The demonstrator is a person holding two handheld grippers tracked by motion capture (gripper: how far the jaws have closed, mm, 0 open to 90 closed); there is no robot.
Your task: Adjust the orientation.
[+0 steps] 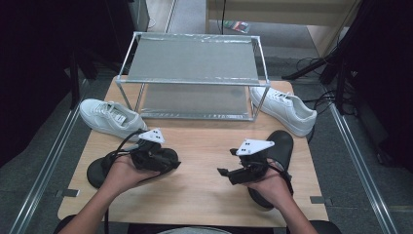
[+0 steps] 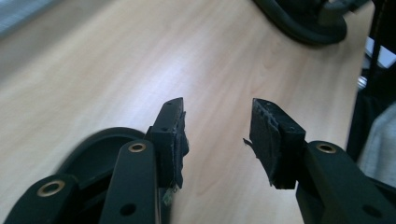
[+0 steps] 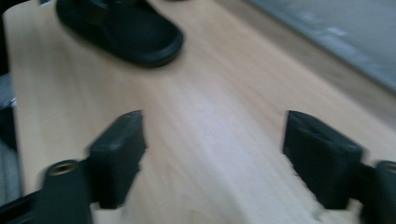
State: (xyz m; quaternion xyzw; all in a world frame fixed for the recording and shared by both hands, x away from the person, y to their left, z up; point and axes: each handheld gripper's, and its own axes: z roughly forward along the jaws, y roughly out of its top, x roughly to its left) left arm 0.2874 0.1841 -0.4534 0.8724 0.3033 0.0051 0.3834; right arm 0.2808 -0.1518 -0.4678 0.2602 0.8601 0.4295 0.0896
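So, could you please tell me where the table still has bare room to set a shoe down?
The widest bare patch is the middle of the table, between the two tongs and in front of the rack. The near edge between the forearms is free too. The left side is crowded by a white shoe and a black shoe, the right by another pair.

We see a two-tier metal shoe rack [image 1: 195,73] at the far side of the bench [image 1: 199,185]. White sneakers [image 1: 109,117] flank it. Each hand grips a hand-held gripper [image 1: 170,163] near black shoes [image 1: 280,146].
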